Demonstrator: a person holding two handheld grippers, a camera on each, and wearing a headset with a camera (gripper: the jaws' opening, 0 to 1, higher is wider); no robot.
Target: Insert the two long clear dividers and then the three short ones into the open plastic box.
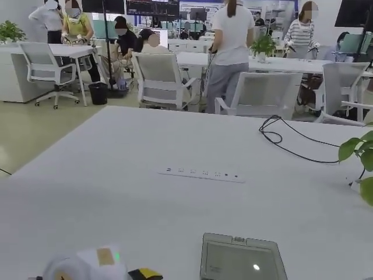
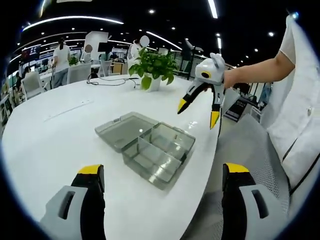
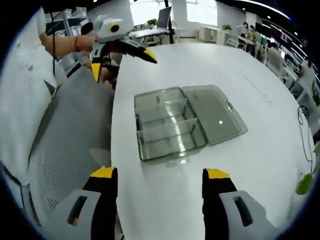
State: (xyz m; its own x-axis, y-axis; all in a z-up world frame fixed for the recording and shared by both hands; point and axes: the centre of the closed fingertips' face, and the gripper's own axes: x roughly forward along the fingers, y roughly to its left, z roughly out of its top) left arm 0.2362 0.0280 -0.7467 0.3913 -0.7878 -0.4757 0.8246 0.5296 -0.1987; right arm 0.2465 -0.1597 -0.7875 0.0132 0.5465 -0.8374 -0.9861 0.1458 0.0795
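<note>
We see a wide white counter (image 1: pixel 175 221) in an open office, with a grey mesh chair (image 3: pixel 65 150) drawn up to its near edge. The open plastic box (image 3: pixel 167 132) lies flat on the counter close to that near edge. Its base is on the chair side, and its hinged lid (image 3: pixel 212 112) is folded out flat toward the counter's middle. In the head view the lid sits at the bottom of the frame. Clear dividers (image 3: pixel 167 126) stand inside the base and split it into compartments. We cannot tell how many there are.

The left gripper (image 2: pixel 163 172) is held in the air off one end of the box, aimed along the counter at it. Its jaws are spread wide with nothing between them. The right gripper (image 3: pixel 160 173) is held off the opposite end, facing back toward the box, jaws equally wide and empty. Each gripper is visible from the other's camera, raised over the counter's near edge beyond the box and clear of it.

A potted plant (image 2: pixel 152 67) stands toward the far edge, with a black cable (image 1: pixel 291 137) looping across the counter near it. A strip of sockets (image 1: pixel 201 173) is set into the counter's middle.
</note>
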